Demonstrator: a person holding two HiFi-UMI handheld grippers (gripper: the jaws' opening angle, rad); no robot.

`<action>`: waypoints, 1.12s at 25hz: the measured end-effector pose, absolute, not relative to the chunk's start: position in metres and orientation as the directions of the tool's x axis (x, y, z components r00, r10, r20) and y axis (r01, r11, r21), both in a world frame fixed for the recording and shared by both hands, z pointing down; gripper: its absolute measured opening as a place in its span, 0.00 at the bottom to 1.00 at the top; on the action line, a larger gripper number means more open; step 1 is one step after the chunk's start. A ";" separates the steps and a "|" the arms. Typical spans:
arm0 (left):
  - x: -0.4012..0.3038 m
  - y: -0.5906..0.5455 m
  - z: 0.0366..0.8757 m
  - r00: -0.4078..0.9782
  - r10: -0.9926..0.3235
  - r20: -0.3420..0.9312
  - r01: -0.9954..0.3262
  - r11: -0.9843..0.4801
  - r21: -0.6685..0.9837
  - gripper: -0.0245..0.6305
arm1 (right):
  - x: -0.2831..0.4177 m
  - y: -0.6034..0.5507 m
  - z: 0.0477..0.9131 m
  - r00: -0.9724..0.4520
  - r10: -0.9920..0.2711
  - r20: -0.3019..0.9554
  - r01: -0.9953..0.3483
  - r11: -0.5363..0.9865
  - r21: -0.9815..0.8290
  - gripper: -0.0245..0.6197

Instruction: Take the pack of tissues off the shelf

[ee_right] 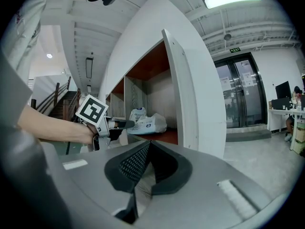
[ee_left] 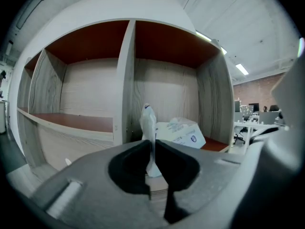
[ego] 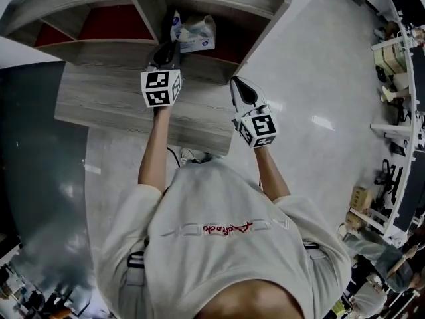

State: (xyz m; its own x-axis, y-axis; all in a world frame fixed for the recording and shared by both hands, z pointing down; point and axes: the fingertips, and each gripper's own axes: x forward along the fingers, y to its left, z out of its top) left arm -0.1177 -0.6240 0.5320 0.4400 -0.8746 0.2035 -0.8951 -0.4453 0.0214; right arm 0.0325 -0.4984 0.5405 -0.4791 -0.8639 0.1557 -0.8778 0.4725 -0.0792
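Ahead of my left gripper, the shelf looks like matt grey wood-grain board, smooth reddish-brown inside. The pack of tissues at its tips wears crinkled, glossy plastic film. Both gripper shells read as matt grey plastic; the black pads of my right gripper are finely ribbed.

One shelf unit stands in the upper left of the head view, with at least two compartments visible. One pack of tissues is at top centre. There are two grippers, the left gripper and the right gripper. There are two marker cubes, a left cube and a right cube. One person fills the lower half.
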 end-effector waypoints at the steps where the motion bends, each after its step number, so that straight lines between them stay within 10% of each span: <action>1: -0.119 -0.624 0.531 0.436 -0.878 0.198 -0.897 -0.441 0.024 0.06 | 0.033 -0.498 0.539 -0.478 -0.864 0.155 -0.878 0.472 -0.077 0.05; 28: -0.188 -0.516 0.471 0.336 -0.942 0.019 -0.941 -0.335 0.042 0.04 | 0.002 -0.481 0.509 -0.552 -0.831 0.069 -0.834 0.548 -0.068 0.05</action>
State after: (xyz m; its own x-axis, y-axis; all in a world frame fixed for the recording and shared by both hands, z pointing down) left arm -0.1884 -0.5165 0.4712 0.3360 -0.9417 0.0189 -0.9413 -0.3350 0.0418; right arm 0.0022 -0.4812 0.5094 -0.5521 -0.8310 0.0685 -0.8336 0.5483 -0.0675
